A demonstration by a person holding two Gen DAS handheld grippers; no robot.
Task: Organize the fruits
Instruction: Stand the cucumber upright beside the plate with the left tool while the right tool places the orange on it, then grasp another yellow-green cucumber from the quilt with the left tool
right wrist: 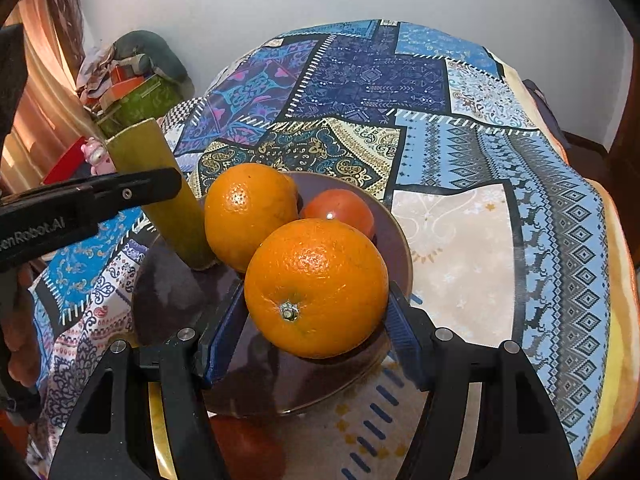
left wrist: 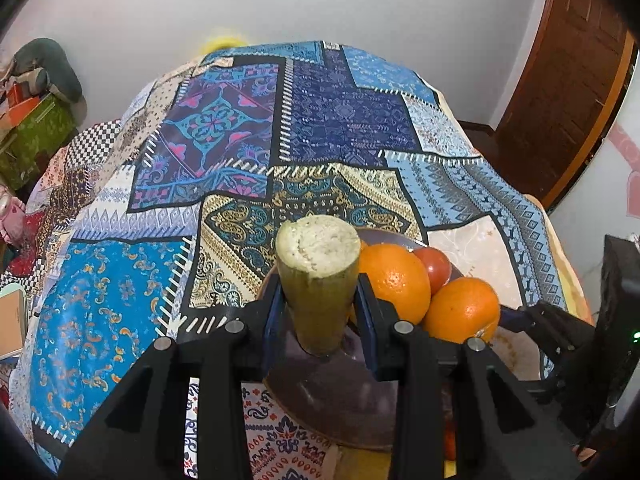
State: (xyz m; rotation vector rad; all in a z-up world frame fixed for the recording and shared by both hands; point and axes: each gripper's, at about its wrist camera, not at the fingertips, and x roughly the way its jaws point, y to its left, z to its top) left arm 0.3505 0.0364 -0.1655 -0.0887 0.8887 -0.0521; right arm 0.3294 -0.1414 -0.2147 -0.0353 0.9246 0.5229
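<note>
My left gripper point(left wrist: 320, 304) is shut on a green cucumber piece point(left wrist: 318, 280), cut end up, its lower end on the dark brown plate point(left wrist: 320, 400). In the right wrist view the same cucumber piece point(right wrist: 168, 200) stands tilted at the plate's left side. My right gripper point(right wrist: 316, 320) is shut on an orange point(right wrist: 316, 288) that sits over the plate point(right wrist: 168, 292). A second orange point(right wrist: 248, 212) and a red tomato point(right wrist: 340, 208) lie on the plate behind it. From the left wrist view the two oranges point(left wrist: 394, 280) point(left wrist: 460, 308) and the tomato point(left wrist: 434, 266) show at right.
The plate sits near the front edge of a table under a patchwork cloth point(left wrist: 248, 128) point(right wrist: 460, 220). Boxes and clutter point(right wrist: 128, 88) stand at the far left by the wall. A wooden door point(left wrist: 568, 72) is at the right. Another red fruit point(right wrist: 248, 448) lies below the plate's front rim.
</note>
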